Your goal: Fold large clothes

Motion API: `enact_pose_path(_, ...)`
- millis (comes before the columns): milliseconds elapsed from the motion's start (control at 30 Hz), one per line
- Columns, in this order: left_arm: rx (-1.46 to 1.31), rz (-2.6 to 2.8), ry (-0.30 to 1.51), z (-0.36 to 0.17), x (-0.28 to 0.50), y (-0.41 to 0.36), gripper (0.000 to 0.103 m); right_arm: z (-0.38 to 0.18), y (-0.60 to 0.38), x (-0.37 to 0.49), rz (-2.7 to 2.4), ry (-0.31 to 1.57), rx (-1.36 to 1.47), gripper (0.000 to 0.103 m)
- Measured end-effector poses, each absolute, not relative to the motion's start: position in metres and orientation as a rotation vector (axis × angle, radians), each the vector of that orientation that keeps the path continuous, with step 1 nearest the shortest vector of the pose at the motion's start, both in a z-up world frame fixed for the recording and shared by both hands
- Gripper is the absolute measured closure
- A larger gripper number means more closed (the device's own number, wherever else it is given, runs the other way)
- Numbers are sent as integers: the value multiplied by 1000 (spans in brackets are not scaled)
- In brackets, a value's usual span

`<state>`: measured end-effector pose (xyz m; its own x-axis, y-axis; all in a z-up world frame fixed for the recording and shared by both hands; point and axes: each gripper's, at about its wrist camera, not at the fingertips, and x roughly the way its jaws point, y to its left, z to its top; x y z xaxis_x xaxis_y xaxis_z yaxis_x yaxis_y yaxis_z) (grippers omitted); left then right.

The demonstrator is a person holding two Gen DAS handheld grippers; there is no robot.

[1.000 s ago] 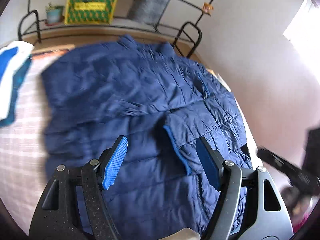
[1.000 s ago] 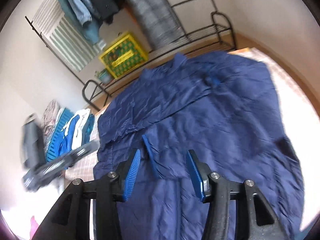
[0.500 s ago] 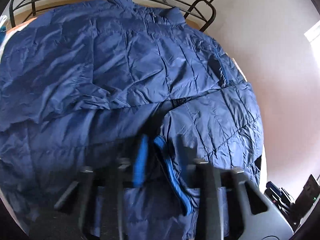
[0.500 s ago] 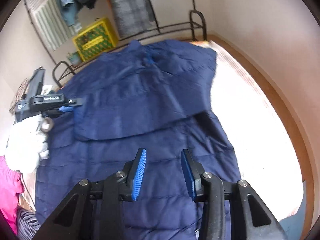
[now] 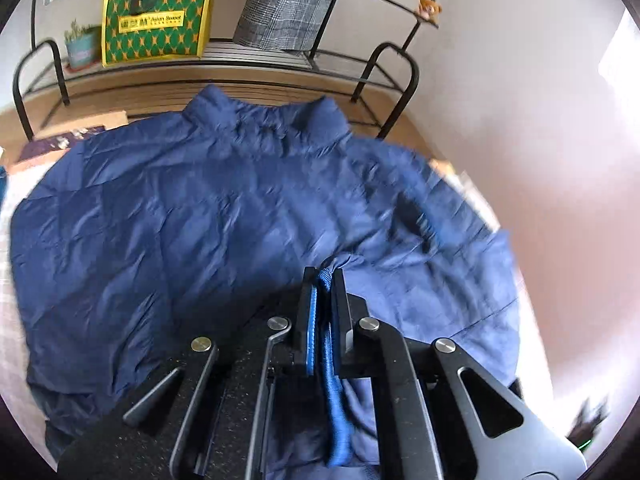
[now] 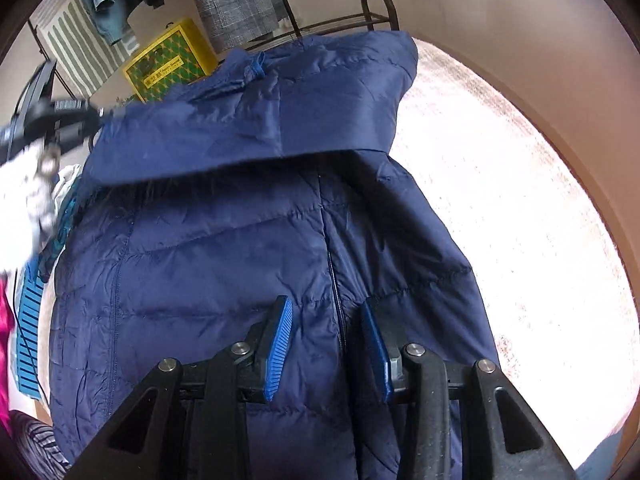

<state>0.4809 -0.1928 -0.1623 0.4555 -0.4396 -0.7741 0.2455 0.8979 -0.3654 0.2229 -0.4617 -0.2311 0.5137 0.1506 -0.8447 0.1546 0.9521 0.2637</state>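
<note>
A large navy quilted jacket [image 5: 200, 220] lies spread on the bed, collar toward the rack. My left gripper [image 5: 323, 272] is shut on the jacket's bright blue trimmed edge [image 5: 334, 400], which runs down between its pads. In the right wrist view the same left gripper [image 6: 60, 116] holds a flap of the jacket [image 6: 260, 112] lifted and folded over the body. My right gripper [image 6: 325, 304] is low on the jacket [image 6: 200, 280], open, its fingers on either side of the zip seam. Their pads do not squeeze the cloth.
A black metal rack [image 5: 392, 68] stands behind the bed with a yellow-green box [image 5: 156, 20], a small potted plant [image 5: 82, 46] and a hanging plaid garment [image 5: 288, 0]. A pale bed cover [image 6: 500, 200] shows to the right. Other clothes [image 6: 32, 300] lie at the left.
My left gripper closed on the blue trimmed edge and carried it across the jacket. My right gripper narrowed a little and came down onto the jacket's zip seam.
</note>
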Motion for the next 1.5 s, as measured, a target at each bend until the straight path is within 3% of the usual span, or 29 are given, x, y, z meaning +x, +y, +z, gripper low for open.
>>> enact_pose_path(267,-108,-690,897,-103,436,-253,100,-234,-443,229,-31,1020,217,62)
enact_pose_path(500,-183,-539,768,-56,494,-197,100,-234,-439,229,-39,1008,212,62)
enact_pose_path(600,-167,-410,777,-74,522,-162,100,-235,-440,229,-41,1006,213,62)
enact_pose_path(767,-283,-294,907,-149,548,-100,100,-233,-443,231,-43,1031,214,62)
enact_pose_path(900,-203,-216,930,-191,548,-78,100,-217,-446,250,-9,1033,221,68)
enact_pose_path(1067,-291,-146,920,-201,552,-34,100,-193,-454,294,37,978,213,68)
enact_pose_path(1233,-289,-73,885,-194,553,-1,100,-212,-482,341,-52,1010,258,73)
enact_pose_path(1300,-281,-85,912,-203,553,3,100,-220,-490,353,-106,1032,260,80)
enact_pose_path(1500,-266,-156,942,-218,544,-13,100,-211,-462,394,79,984,263,78)
